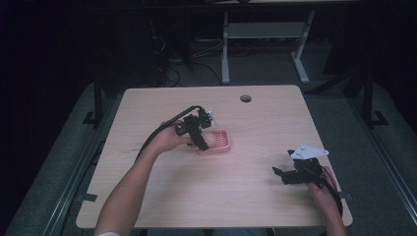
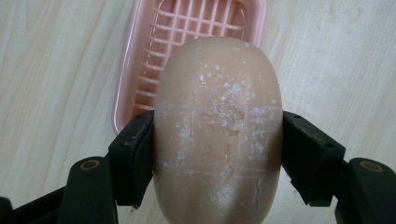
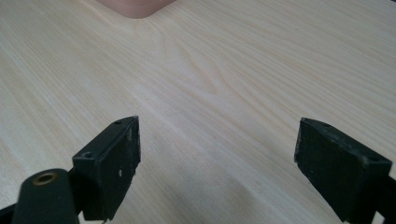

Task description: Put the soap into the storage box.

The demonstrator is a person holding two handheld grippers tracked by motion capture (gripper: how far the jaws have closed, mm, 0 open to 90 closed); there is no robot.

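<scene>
A tan oval soap bar point(image 2: 218, 135) with white flecks is clamped between the two black jaws of my left gripper point(image 2: 217, 161). It hangs over the near end of a pink slatted soap dish point(image 2: 140, 70). In the high view the left gripper point(image 1: 200, 140) sits at the left end of the pink soap dish point(image 1: 222, 143) in the middle of the table, and the soap bar point(image 1: 210, 140) peeks out beside it. My right gripper point(image 1: 281, 173) rests near the front right of the table, open with nothing between its jaws point(image 3: 217, 161). A corner of the pink dish point(image 3: 135, 7) is at the top.
The light wooden table point(image 1: 246, 196) has a round cable hole point(image 1: 245, 98) at its far edge. A white table frame point(image 1: 263, 34) stands on the dark floor behind. A black cable point(image 1: 162, 129) trails from the left gripper.
</scene>
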